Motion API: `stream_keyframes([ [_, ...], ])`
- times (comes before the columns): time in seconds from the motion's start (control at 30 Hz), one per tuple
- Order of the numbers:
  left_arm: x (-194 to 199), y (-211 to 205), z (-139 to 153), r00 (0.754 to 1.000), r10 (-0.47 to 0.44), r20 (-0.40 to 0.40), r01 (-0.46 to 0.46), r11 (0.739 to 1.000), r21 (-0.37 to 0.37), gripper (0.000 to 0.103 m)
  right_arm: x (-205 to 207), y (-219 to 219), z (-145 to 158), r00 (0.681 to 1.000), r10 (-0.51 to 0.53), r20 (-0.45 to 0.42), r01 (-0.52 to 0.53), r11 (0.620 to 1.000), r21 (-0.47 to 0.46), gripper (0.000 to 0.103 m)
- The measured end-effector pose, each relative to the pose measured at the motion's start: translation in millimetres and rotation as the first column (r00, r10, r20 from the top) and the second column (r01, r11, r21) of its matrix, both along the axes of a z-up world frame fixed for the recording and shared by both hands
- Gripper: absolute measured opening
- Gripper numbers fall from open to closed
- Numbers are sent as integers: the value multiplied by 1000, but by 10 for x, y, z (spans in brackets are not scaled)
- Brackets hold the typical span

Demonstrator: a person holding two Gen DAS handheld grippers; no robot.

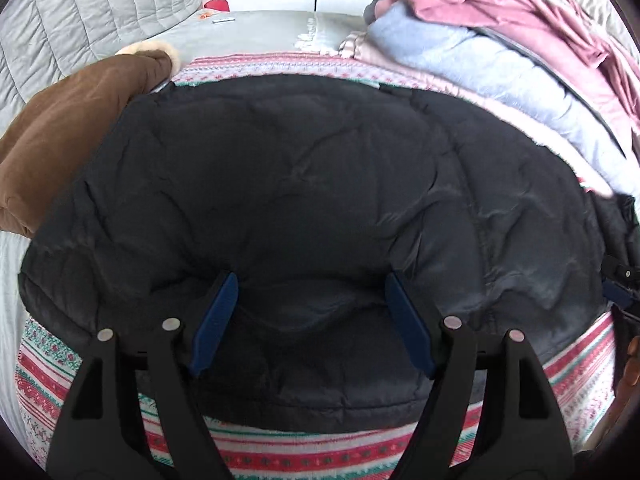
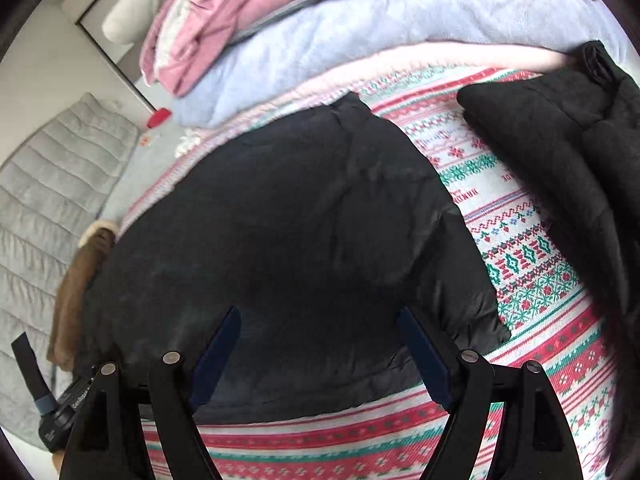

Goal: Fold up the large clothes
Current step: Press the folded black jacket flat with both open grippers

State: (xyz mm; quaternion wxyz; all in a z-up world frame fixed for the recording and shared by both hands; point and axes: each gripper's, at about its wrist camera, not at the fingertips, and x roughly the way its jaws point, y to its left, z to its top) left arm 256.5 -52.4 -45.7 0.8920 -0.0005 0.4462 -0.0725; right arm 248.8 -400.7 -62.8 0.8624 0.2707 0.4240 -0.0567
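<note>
A black quilted jacket (image 1: 304,184) lies folded and flat on a red, green and white patterned blanket (image 1: 320,448). My left gripper (image 1: 310,278) hangs over the jacket's near edge, open, its blue pads (image 1: 216,320) apart from the fabric. In the right wrist view the same jacket (image 2: 288,232) fills the middle, on the blanket (image 2: 532,264). My right gripper (image 2: 318,314) is open above the jacket's near right part, with nothing pinched. The right gripper also shows at the far right edge (image 1: 620,284), and the left gripper at the lower left (image 2: 52,412).
A brown coat with pale fleece trim (image 1: 68,132) lies left of the jacket. Pink and light blue blankets (image 1: 480,52) are piled at the back right. A second black garment (image 2: 572,152) lies to the right. A grey quilted cushion (image 1: 80,24) stands at the back left.
</note>
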Motion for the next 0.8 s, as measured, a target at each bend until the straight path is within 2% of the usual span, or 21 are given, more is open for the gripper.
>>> stream_keyframes([
  [0.2, -4, -47, -92, 1000, -3, -4, 3, 999, 42, 78, 253, 53, -239, 994, 40, -101, -44, 998, -42, 84],
  [0.43, -70, -63, -49, 1000, -1, -4, 1, 999, 52, 78, 311, 146, -285, 990, 49, -130, -63, 993, -104, 89],
  [0.53, -120, -135, 79, 999, -27, 23, 26, 999, 46, 78, 247, 143, -174, 993, 26, -112, -37, 995, -96, 89],
  [0.7, -315, -405, 292, 988, -112, 106, 104, 992, 77, 78, -42, 77, 141, 999, -5, 38, 7, 998, -68, 89],
  [0.8, -362, -599, 302, 982, -150, 119, 140, 986, 86, 78, -91, 103, 146, 1000, 0, 30, 3, 998, -70, 89],
])
